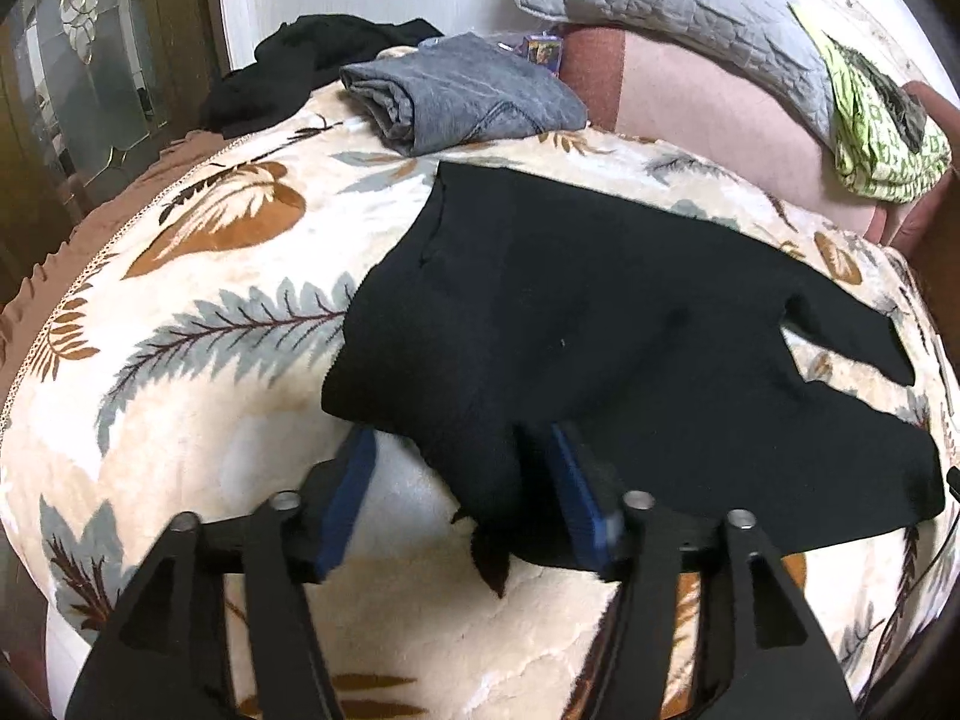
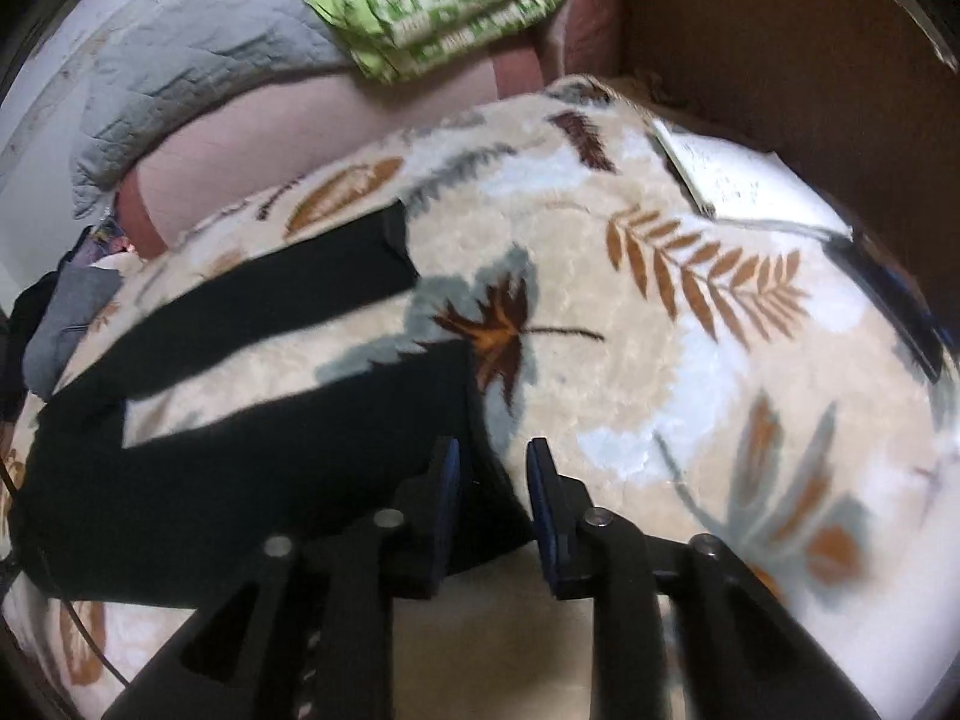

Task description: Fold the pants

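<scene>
While spread flat across a plush cream blanket with brown and grey leaf print (image 1: 228,480), black fabric pants (image 1: 600,324) lie with both legs parted. Left claw (image 1: 462,480) open wide, blue pads astride a loose near edge of the pants without pressing it. Right claw (image 2: 493,474) parted narrowly, pads apart and gripping nothing, over a leg's end edge. Farther back, folded grey pants (image 1: 462,102) beside a dark heap (image 1: 300,72); grey quilted pillow (image 1: 672,6) behind.
</scene>
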`<state>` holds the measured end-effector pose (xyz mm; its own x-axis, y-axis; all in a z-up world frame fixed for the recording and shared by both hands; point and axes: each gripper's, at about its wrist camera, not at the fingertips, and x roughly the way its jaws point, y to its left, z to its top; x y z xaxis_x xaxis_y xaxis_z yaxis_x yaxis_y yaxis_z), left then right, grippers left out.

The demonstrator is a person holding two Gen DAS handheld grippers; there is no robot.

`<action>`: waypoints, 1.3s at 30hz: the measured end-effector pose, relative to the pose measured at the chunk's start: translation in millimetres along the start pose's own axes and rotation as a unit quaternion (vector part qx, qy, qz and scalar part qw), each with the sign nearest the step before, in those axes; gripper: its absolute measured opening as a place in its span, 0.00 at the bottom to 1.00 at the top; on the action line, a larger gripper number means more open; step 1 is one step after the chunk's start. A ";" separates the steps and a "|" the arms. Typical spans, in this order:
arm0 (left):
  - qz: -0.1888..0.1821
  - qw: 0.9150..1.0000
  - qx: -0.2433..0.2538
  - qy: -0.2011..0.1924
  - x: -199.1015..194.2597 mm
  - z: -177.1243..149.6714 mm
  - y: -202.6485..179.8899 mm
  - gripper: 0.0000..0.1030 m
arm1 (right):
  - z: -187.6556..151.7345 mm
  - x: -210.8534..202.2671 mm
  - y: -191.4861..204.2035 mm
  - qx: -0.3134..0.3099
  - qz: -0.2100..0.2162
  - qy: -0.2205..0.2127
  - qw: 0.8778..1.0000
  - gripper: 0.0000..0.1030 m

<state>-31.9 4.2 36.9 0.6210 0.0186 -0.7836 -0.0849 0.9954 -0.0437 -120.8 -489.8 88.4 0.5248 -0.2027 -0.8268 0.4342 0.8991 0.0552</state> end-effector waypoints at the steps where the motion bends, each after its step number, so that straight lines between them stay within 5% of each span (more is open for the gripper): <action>1: -0.001 1.000 -0.003 -0.004 -3.5 0.4 0.7 0.66 | 0.5 -1.5 3.5 -0.004 0.006 -0.001 1.000 0.31; 4: 0.002 1.000 -0.006 -0.016 -12.7 2.3 -0.1 0.74 | 1.9 -4.4 17.1 -0.017 0.024 0.001 1.000 0.37; 19: -0.002 0.999 0.019 -0.033 -20.2 9.3 -21.4 0.75 | -11.0 -0.4 84.9 -0.099 0.122 0.019 0.987 0.49; 24: -0.034 0.999 0.023 -0.018 -9.3 17.3 -29.4 0.75 | -6.2 9.2 116.7 -0.140 0.150 0.026 0.978 0.64; 29: -0.086 0.996 0.022 0.012 6.8 34.2 -39.6 0.75 | 6.6 27.4 154.3 -0.186 0.174 0.035 0.966 0.64; 39: -0.121 0.992 0.036 0.022 34.9 70.1 -51.2 0.81 | 28.7 63.0 209.4 -0.244 0.168 0.040 0.954 0.65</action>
<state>48.8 -39.5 55.3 0.5817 -0.2250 -0.7817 0.1203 0.9742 -0.1909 24.1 -325.4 64.0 0.5080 0.1425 -0.8495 -0.1515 0.9856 0.0748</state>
